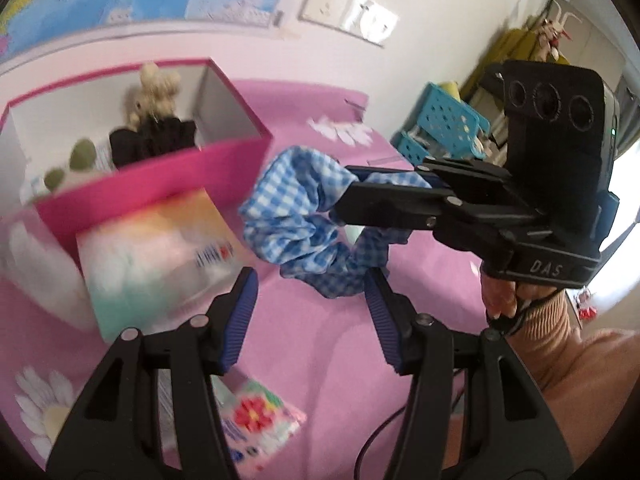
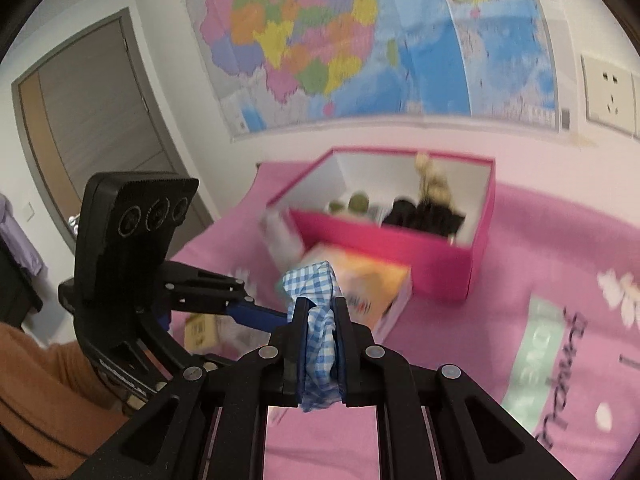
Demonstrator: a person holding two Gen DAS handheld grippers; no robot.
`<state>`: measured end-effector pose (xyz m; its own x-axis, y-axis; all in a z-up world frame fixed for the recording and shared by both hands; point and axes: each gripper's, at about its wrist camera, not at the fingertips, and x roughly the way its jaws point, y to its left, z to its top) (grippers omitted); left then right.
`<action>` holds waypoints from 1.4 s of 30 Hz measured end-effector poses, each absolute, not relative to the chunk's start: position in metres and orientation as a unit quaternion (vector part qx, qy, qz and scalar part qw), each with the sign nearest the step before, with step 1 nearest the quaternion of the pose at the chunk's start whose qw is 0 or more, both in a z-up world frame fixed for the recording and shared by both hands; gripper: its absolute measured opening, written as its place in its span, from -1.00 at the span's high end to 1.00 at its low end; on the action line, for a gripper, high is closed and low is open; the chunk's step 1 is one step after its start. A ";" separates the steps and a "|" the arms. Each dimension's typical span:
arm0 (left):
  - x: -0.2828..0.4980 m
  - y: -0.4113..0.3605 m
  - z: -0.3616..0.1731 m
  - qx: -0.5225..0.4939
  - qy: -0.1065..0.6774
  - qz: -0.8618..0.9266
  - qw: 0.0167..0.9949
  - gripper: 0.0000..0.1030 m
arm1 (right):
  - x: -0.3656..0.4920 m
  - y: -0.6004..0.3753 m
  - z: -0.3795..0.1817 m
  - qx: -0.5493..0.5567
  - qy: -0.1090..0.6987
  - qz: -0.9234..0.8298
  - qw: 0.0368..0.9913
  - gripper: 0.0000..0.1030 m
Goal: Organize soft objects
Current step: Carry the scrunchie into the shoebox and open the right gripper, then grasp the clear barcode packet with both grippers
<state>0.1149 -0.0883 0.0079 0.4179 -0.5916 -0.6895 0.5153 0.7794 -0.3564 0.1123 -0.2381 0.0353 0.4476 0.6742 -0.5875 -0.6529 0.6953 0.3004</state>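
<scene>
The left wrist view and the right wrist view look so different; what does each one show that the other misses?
Only the left wrist view shows the turquoise perforated plastic baskets by the wall and the flower-printed packet on the pink daisy-patterned cloth.

Only the right wrist view shows the grey door and the map's multicoloured landmass.

Both show the blue-and-white gingham fabric scrunchie clamped in the right tongs, the pink cardboard box holding soft items, and the pastel tissue pack before it.

Black handheld grippers, tan ribbed sleeve

Left gripper [image 1: 310,312] shows matte black linkages, silver rivets and ribbed blue pads; right gripper [image 1: 344,192] carries a black block with three round holes, white "DAS" lettering, and a ribbed tan sleeve [image 1: 556,344] below.
</scene>
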 end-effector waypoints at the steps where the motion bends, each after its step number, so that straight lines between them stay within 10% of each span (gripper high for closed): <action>1: 0.119 -0.088 0.011 -0.047 0.426 -0.324 0.844 -0.05 | 0.118 -0.238 0.039 0.018 0.347 0.389 0.853 0.80; 25: 0.234 -0.088 0.008 -0.049 0.457 -0.206 0.864 0.02 | 0.262 -0.224 0.018 0.071 0.367 0.331 0.866 0.79; 31: 0.241 -0.091 0.005 -0.035 0.459 -0.182 0.869 0.02 | 0.277 -0.224 0.007 0.068 0.380 0.308 0.870 0.69; 34: 0.239 -0.090 0.003 -0.026 0.459 -0.167 0.872 0.01 | 0.279 -0.227 0.004 0.065 0.380 0.286 0.877 0.29; 42: 0.207 -0.083 0.017 -0.007 0.421 -0.167 0.891 0.01 | 0.261 -0.247 0.008 0.082 0.370 0.282 0.881 0.27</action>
